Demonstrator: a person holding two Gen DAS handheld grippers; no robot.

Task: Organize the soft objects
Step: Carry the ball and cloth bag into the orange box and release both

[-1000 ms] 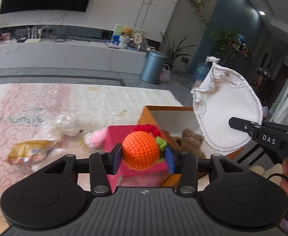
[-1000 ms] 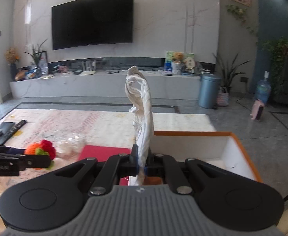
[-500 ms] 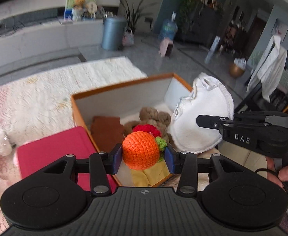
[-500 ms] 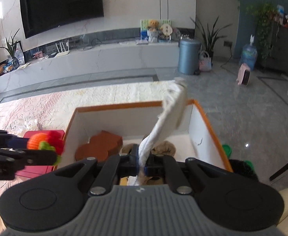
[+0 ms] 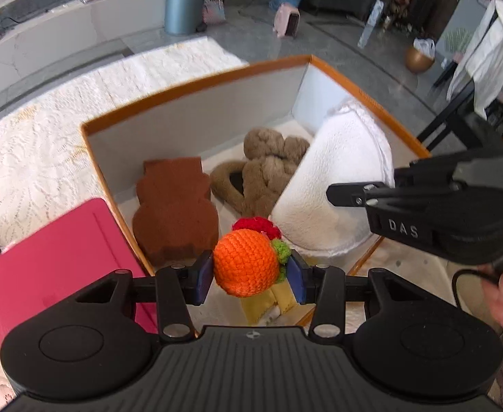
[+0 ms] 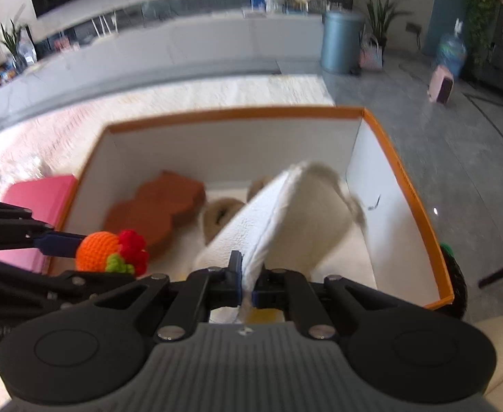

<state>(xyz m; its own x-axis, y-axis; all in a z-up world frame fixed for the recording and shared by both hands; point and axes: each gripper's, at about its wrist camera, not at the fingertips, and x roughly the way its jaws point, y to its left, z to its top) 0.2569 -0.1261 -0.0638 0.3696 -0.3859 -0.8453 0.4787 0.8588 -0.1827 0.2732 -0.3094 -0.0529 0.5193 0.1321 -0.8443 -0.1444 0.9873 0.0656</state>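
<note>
An orange crocheted ball (image 5: 246, 261) and white terry pad (image 5: 337, 185) hang over the orange-rimmed box (image 5: 196, 84).

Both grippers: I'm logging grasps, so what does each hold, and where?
Left gripper clamps the crocheted orange ball across its sides. Right gripper pinches the white terry pad at its edge.

A blue-grey bin (image 5: 183, 3) stands by a potted plant (image 6: 376, 17) (floor beyond the rug (image 5: 38, 144)).
</note>
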